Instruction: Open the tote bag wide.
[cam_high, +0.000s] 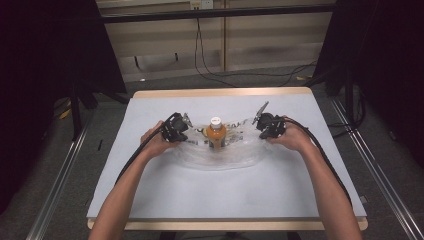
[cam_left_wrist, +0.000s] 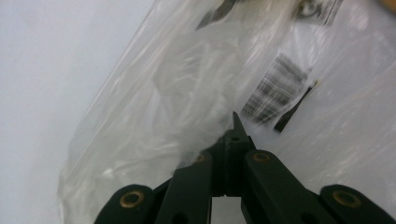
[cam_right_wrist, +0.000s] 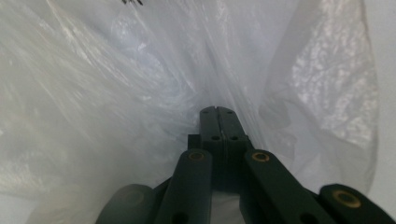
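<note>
On top of the big white table (cam_high: 165, 200), a crinkly see-through plastic bag (cam_high: 220, 155) is lying flat across the middle. Inside the bag, a small orange bottle with a white cap (cam_high: 216, 132) is standing upright. At the bag's left end, the left gripper (cam_high: 176, 131) is squeezing its black jaws tight on the plastic. At the bag's right end, the right gripper (cam_high: 270, 127) is pinching the plastic with closed jaws too.

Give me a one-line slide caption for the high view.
Two hand-held grippers, left gripper and right gripper, pinch a clear plastic bag around an orange bottle.
</note>
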